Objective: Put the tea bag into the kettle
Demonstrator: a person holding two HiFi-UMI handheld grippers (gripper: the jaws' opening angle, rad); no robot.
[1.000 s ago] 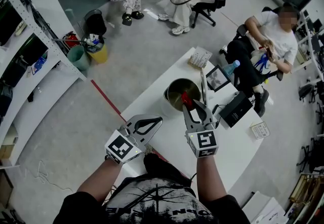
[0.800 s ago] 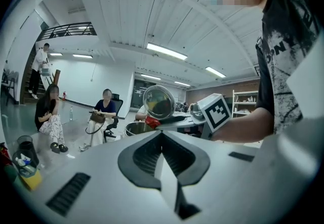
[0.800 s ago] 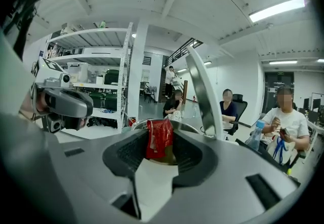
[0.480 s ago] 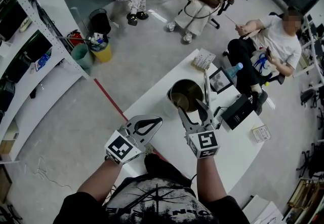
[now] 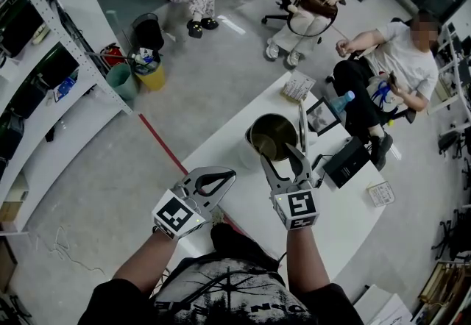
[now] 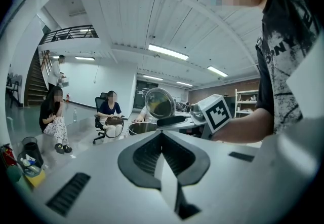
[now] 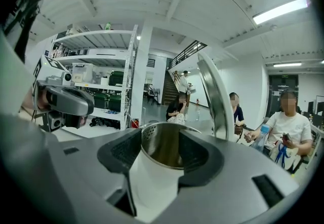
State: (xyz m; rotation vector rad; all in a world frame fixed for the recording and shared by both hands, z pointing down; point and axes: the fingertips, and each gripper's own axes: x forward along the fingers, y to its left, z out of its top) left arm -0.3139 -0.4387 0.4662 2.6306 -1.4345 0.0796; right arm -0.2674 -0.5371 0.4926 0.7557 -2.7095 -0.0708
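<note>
The steel kettle (image 5: 269,137) stands on the white table (image 5: 221,147) with its lid (image 5: 302,123) tipped upright. My right gripper (image 5: 282,156) hovers just in front of the kettle's mouth, jaws open and nothing between them. In the right gripper view the kettle (image 7: 164,154) fills the gap beyond the right gripper (image 7: 159,137), its lid (image 7: 215,99) standing to the right. No tea bag shows in any view. My left gripper (image 5: 229,173) is shut and empty, low at the table's near edge; in the left gripper view this left gripper (image 6: 162,134) faces the kettle (image 6: 144,127).
Behind the kettle lie a small box (image 5: 296,86), a framed picture (image 5: 318,114), a blue-capped bottle (image 5: 340,99) and a black box (image 5: 346,160). Three people sit on chairs beyond the table. Shelving (image 5: 44,81) and bins (image 5: 136,70) line the left.
A second ago a red tea bag was held between the right jaws over the kettle; the jaws have since opened and the bag is out of sight. The left gripper stayed put.
</note>
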